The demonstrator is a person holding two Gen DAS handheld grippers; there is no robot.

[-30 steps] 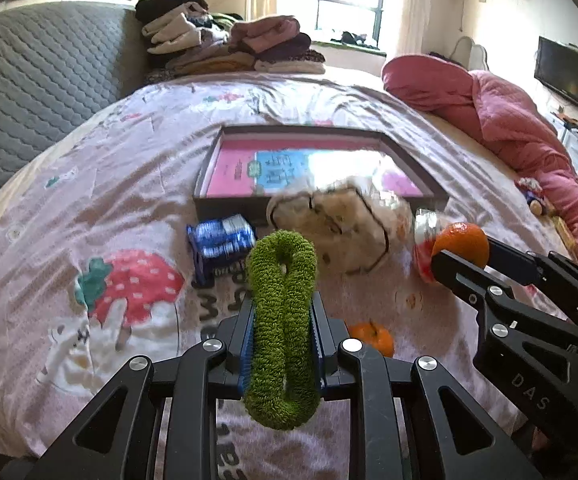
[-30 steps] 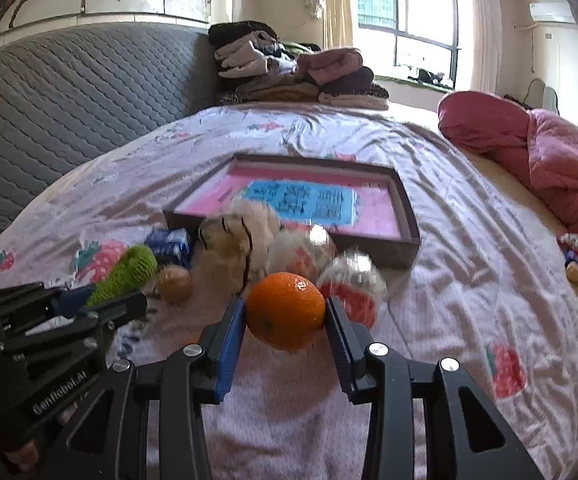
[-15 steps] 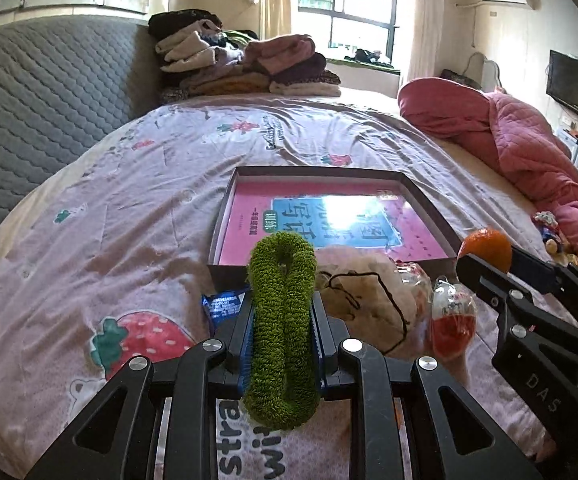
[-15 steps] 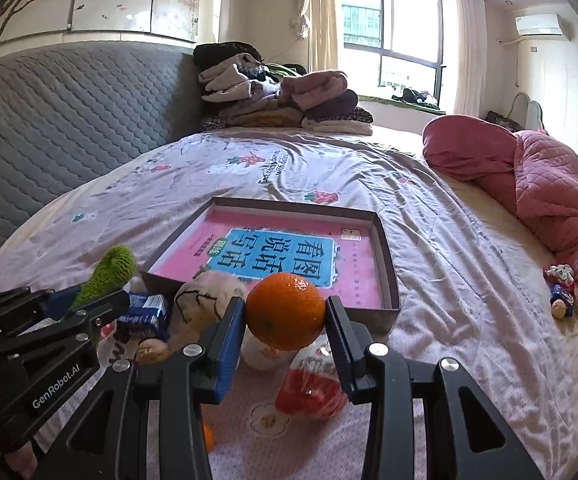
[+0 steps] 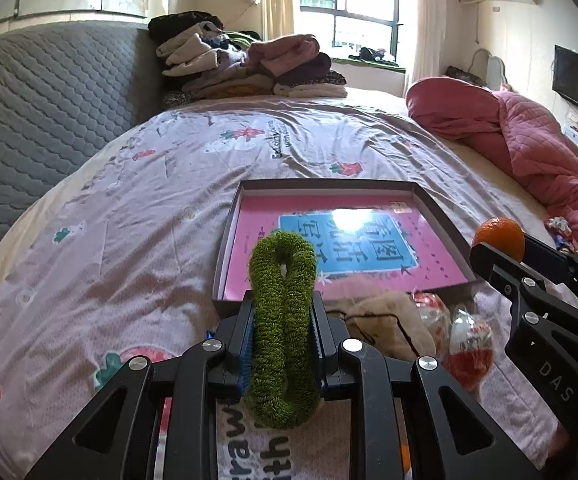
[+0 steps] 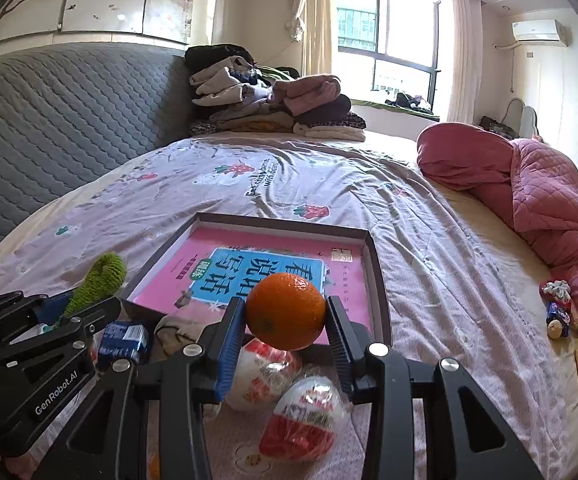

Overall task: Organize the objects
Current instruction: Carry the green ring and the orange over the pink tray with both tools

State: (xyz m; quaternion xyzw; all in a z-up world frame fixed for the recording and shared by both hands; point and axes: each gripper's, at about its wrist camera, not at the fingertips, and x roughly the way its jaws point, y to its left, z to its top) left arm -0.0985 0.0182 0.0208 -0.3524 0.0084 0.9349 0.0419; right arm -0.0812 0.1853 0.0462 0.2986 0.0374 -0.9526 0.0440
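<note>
My left gripper (image 5: 281,312) is shut on a fuzzy green hair tie (image 5: 283,320), held above the bed just short of the shallow dark box (image 5: 225,248) with a pink book inside. My right gripper (image 6: 285,320) is shut on an orange (image 6: 285,316), held near the box's (image 6: 375,264) front edge. The orange also shows at the right of the left wrist view (image 5: 499,236). Below the grippers lie two red-and-white wrapped eggs (image 6: 305,420), a beige plush (image 5: 389,324) and a small blue packet (image 6: 125,338).
The bed has a pink strawberry-print sheet (image 5: 129,216). A grey quilted headboard (image 6: 57,112) stands at left, folded clothes (image 6: 273,100) at the back, a pink duvet (image 6: 529,192) at right. Small toys and snacks (image 6: 561,312) lie by the duvet.
Both grippers have lifted and moved forward toward the box with their objects held. The items on the sheet now sit lower in both views.
</note>
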